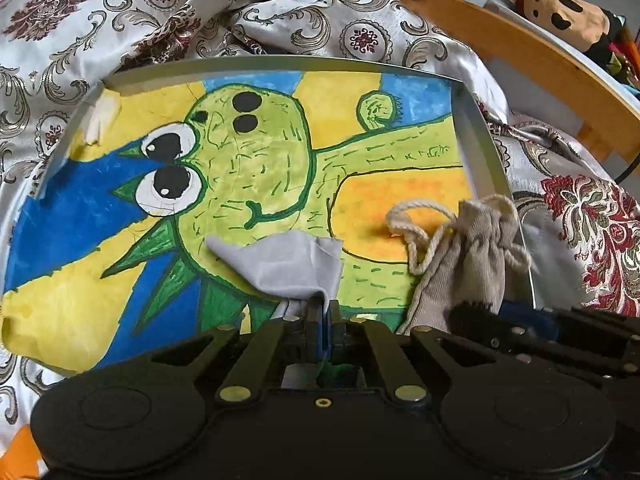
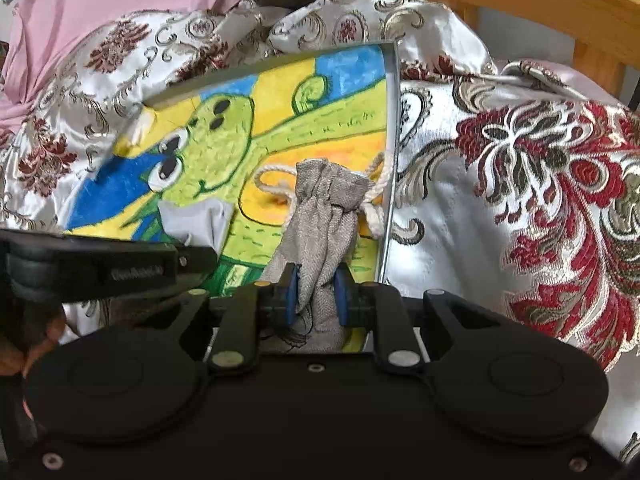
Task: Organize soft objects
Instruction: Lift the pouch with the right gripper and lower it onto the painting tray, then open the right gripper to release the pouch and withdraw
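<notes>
Two soft items lie inside the painted tray (image 1: 280,65): grey cloth (image 1: 288,264) pinched by left hand-held gripper (image 1: 323,312), drawstring pouch (image 2: 320,232) clamped by right hand-held gripper (image 2: 318,292) near the tray's right wall. Patterned satin bedding (image 2: 500,184) surrounds the tray; wooden bed frame (image 1: 520,56) beyond.

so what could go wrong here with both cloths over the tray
The drawstring pouch sits close to the tray's right wall; released there, it or its cord may drape over the edge. The left hand-held gripper pinches only a corner of the grey cloth, so it may land crumpled.
</notes>
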`<action>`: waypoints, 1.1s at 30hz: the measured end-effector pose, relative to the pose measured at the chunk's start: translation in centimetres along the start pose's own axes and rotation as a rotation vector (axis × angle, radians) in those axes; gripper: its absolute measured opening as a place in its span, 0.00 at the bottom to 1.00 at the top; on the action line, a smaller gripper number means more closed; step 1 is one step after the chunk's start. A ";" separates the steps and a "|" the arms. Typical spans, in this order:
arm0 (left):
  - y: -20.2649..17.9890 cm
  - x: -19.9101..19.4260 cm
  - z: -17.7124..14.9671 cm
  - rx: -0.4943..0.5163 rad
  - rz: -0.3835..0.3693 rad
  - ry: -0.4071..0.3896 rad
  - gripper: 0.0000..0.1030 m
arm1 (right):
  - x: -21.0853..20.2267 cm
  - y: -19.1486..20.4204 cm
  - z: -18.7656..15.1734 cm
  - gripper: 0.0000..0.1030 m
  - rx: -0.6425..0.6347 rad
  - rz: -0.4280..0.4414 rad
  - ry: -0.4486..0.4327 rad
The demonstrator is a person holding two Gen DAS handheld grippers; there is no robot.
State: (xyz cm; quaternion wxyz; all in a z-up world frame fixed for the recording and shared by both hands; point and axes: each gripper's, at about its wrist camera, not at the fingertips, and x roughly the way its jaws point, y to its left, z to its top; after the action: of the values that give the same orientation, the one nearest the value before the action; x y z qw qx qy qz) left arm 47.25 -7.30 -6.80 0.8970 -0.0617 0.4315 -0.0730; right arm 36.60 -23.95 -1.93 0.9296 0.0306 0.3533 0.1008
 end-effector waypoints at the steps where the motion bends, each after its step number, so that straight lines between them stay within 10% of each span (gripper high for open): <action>1: 0.0 -0.2 0.1 -0.006 -0.003 0.001 0.06 | -0.3 0.0 0.2 0.15 0.004 0.007 -0.005; 5: 0.6 -1.3 0.4 -0.060 -0.012 0.003 0.15 | -1.7 0.4 1.1 0.40 -0.002 0.022 -0.035; 15: 2.4 -6.0 1.2 -0.140 -0.005 -0.078 0.40 | -5.7 0.8 2.9 0.66 -0.016 0.009 -0.097; 22: 2.9 -11.2 0.7 -0.192 -0.015 -0.206 0.72 | -10.4 0.8 4.2 0.98 0.007 -0.006 -0.200; 33: 2.6 -20.2 -1.5 -0.158 0.073 -0.461 0.99 | -19.0 2.6 3.9 0.99 0.015 -0.004 -0.340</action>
State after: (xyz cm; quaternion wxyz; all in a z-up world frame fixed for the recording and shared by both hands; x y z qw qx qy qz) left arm 33.83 -1.12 7.32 0.9663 -0.1312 0.2215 0.0093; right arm 24.94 -25.30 13.69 0.9759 0.0534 0.1916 0.0897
